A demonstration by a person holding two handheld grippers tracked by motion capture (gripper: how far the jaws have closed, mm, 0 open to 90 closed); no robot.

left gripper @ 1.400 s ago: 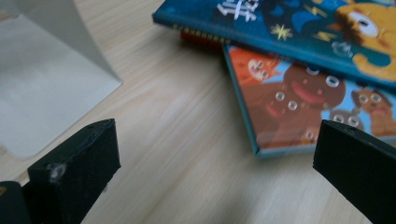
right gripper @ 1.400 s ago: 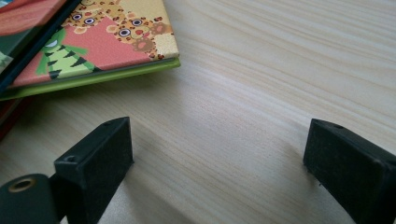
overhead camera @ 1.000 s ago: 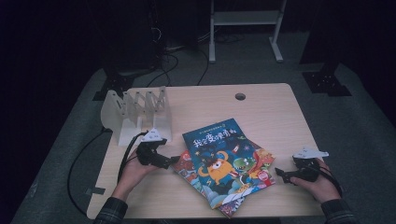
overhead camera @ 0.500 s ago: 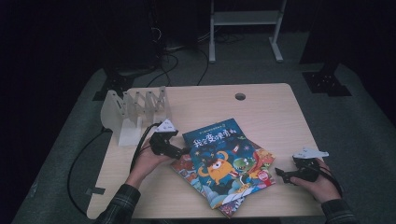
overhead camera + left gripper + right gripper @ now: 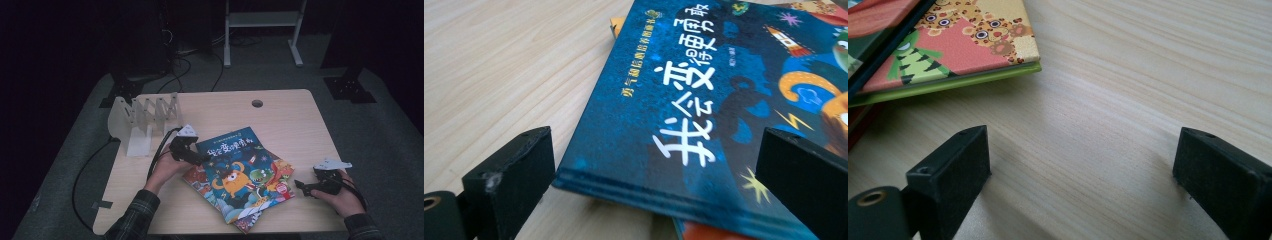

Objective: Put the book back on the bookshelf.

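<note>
A: What stands at the far left of the table point(image 5: 280, 120)?

B: A white folding rack point(image 5: 142, 117), at about ten o'clock from the books.

A: And the left gripper point(image 5: 202, 159)?

B: Its jaws are wide apart and hold nothing. The near corner of the blue book point(image 5: 704, 115) lies between them, with one jaw at its edge.

A: Where is this book?

B: On top of the book pile point(image 5: 260, 187), in the middle of the table.

A: And the right gripper point(image 5: 301, 187)?

B: At three o'clock from the pile, also wide apart and empty, above bare wood just beside the green-edged book point(image 5: 948, 55).
</note>
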